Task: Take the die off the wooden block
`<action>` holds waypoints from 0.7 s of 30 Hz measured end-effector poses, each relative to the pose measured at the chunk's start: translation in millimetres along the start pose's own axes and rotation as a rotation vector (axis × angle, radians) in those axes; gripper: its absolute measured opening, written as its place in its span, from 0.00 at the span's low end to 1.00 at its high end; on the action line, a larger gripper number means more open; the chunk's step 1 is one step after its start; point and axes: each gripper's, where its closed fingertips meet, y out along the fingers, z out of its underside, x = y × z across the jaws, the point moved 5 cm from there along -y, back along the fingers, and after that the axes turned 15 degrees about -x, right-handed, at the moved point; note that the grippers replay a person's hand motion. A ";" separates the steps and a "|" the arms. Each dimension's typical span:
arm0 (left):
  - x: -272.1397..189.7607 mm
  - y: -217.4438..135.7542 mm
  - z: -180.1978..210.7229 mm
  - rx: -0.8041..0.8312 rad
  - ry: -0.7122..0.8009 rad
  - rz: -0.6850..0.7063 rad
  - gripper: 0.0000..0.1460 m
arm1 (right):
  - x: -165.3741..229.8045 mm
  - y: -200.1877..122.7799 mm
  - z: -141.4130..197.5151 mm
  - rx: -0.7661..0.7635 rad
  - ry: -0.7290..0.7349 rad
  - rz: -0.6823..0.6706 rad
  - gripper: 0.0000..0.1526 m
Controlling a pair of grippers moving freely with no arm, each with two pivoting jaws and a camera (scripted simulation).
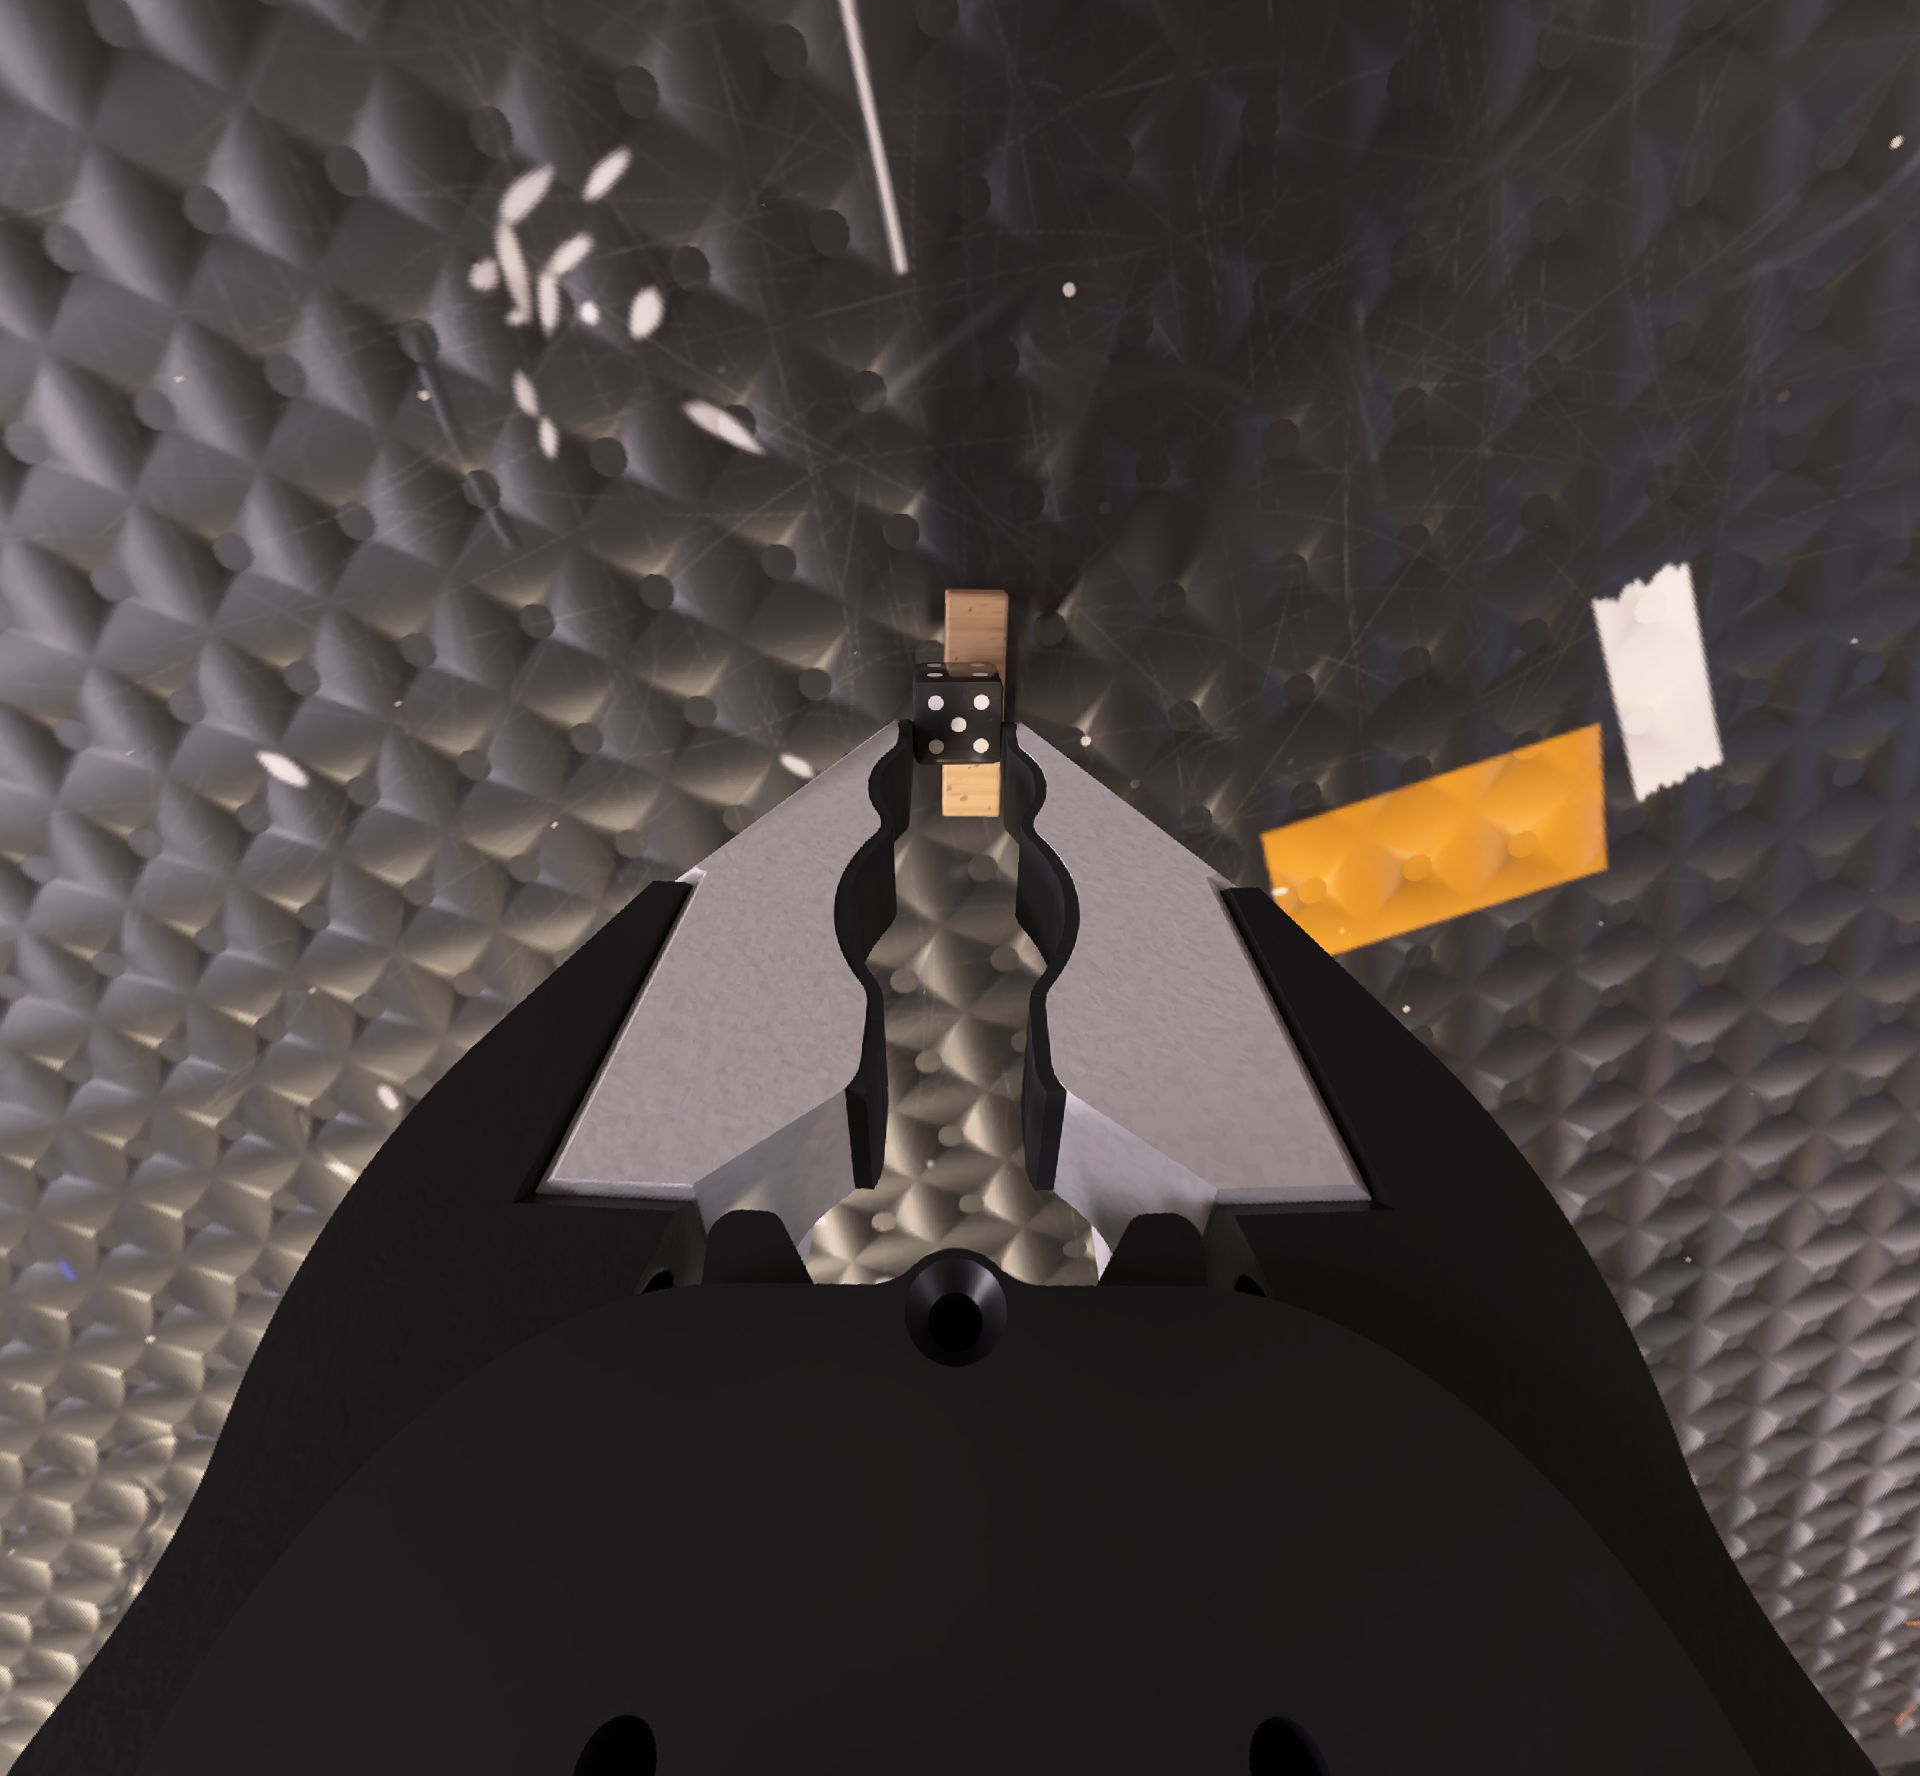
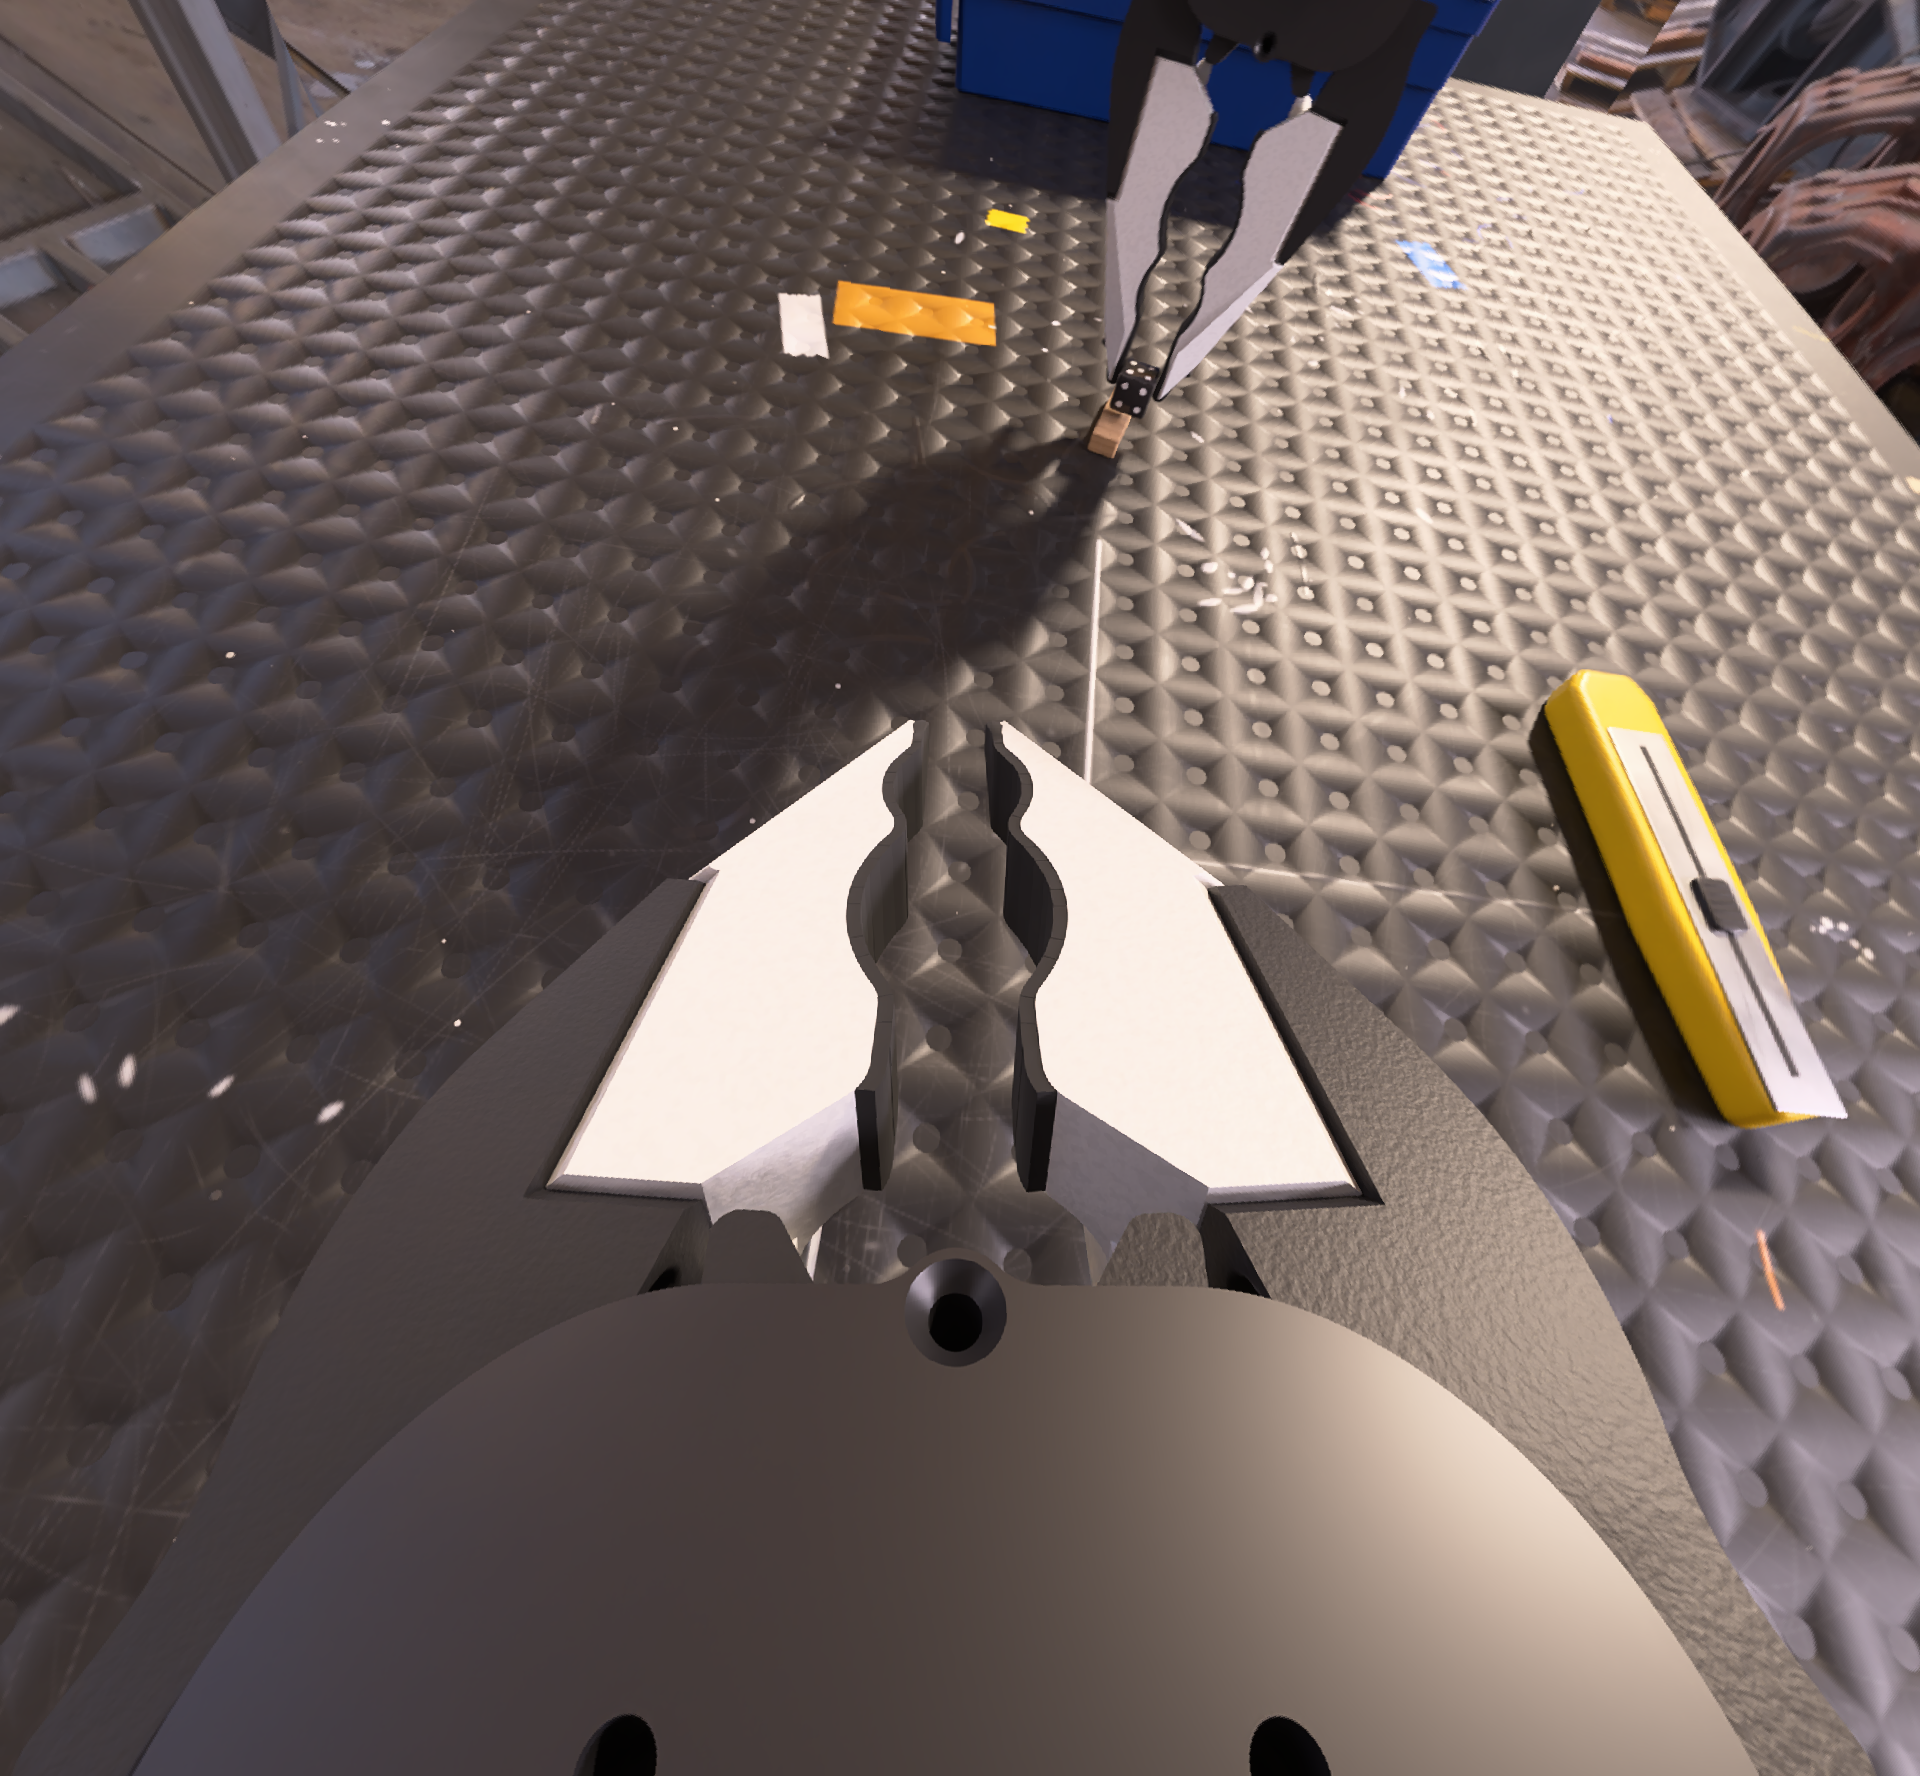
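A black die with white pips [image 1: 958,716] sits between the fingertips of my left gripper [image 1: 956,731], which points straight down and is shut on it. The wooden block [image 1: 975,630] lies flat on the metal table directly under the die, showing above and below it. In the right wrist view the left gripper [image 2: 1139,379] holds the die [image 2: 1136,388] at the top of the small block [image 2: 1108,431]; I cannot tell if they touch. My right gripper [image 2: 954,731] is empty, with its jaws nearly together, low over the table and well short of the block.
A yellow utility knife [image 2: 1688,905] lies to the right of my right gripper. A blue bin [image 2: 1039,12] stands at the far edge. Orange tape [image 2: 914,313] and white tape [image 2: 802,324] are stuck on the studded table [image 2: 416,583] left of the block.
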 end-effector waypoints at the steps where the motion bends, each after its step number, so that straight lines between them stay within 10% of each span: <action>1: 1.0 -4.3 -0.9 -0.003 -0.004 -0.002 0.11 | 0.7 1.1 -2.1 0.001 -0.010 -0.003 0.07; 21: 20.0 -93.6 -133.0 -0.103 0.093 -0.339 0.11 | 10.6 3.6 -42.5 0.068 -0.267 0.157 0.08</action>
